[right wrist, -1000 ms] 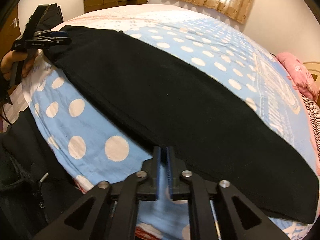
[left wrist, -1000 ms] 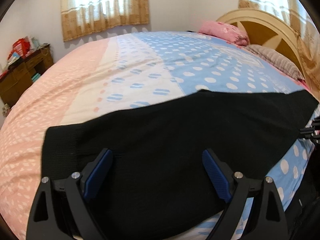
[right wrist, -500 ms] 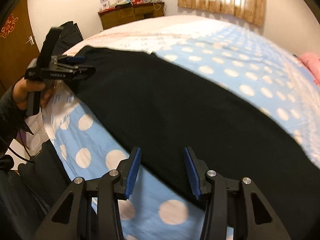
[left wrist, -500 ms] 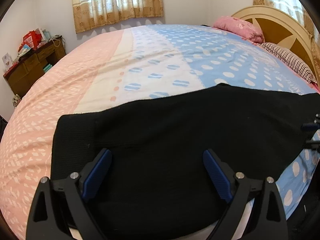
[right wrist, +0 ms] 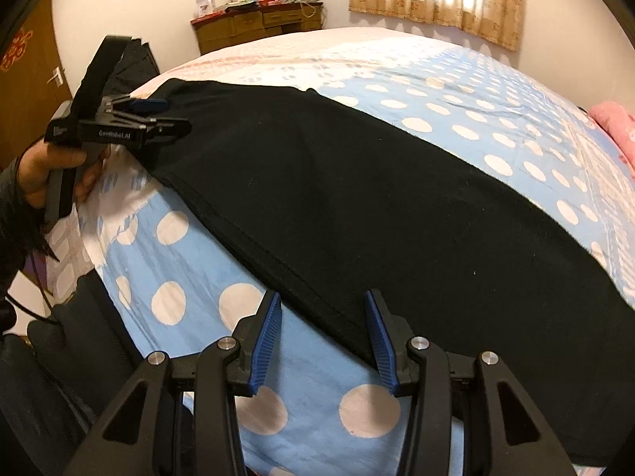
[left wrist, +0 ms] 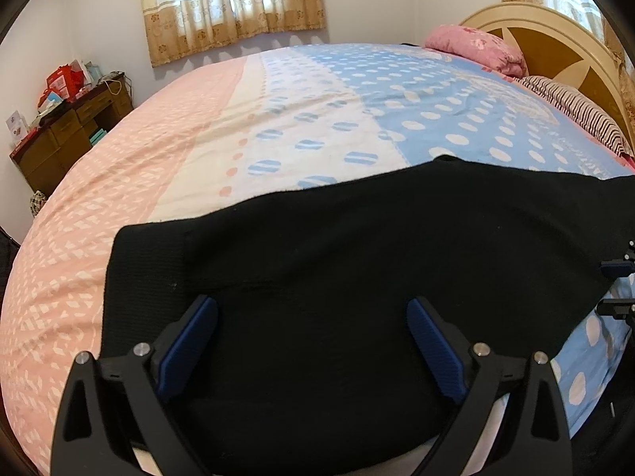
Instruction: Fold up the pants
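Observation:
Black pants lie flat along the near edge of the bed, folded lengthwise; they also show in the right wrist view. My left gripper is open and empty, hovering over the waist end of the pants; it shows from the side in the right wrist view. My right gripper is open and empty, straddling the near hem edge of the pants. Its fingertips show at the right edge of the left wrist view.
The bed has a pink, white and blue dotted cover. A pink pillow, a striped pillow and a headboard are at the far right. A wooden dresser stands by the wall.
My right gripper opened and let go of the pants edge, then drew back a little. The pants settled flat. My left gripper stayed open over the waist end.

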`<state>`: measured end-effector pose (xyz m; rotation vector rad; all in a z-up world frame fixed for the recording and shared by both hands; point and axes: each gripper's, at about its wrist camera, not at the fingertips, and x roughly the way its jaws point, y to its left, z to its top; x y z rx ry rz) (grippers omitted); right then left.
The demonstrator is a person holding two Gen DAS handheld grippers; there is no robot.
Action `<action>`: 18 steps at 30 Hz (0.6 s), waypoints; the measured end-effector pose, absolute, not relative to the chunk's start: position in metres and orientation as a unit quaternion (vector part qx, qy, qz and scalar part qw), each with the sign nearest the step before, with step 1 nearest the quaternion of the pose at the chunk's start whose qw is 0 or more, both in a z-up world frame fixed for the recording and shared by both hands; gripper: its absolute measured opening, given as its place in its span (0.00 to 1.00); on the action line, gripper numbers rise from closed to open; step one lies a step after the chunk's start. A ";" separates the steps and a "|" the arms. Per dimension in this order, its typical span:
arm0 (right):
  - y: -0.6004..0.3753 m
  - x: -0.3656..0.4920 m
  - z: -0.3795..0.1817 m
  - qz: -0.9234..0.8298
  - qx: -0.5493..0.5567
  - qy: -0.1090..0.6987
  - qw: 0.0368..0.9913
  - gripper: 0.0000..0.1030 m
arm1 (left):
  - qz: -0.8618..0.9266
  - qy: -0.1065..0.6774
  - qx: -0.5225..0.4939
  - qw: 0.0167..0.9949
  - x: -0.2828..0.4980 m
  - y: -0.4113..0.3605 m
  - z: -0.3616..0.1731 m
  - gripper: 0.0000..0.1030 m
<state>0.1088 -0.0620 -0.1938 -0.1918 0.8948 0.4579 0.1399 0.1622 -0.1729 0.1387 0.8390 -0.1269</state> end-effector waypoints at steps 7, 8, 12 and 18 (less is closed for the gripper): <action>-0.089 0.128 -0.165 0.227 -0.047 0.415 0.880 0.45 | -0.026 0.386 0.088 0.918 0.132 0.182 -0.165 0.96; -0.093 0.134 -0.161 0.226 -0.039 0.414 0.881 0.45 | -0.016 0.384 0.096 0.918 0.132 0.184 -0.164 0.96; -0.092 0.158 -0.154 0.206 -0.028 0.412 0.887 0.45 | -0.027 0.380 0.098 0.919 0.132 0.194 -0.161 0.97; -0.057 0.168 -0.155 0.226 -0.040 0.406 0.885 0.45 | -0.058 0.410 -0.033 0.910 0.160 0.238 -0.160 0.95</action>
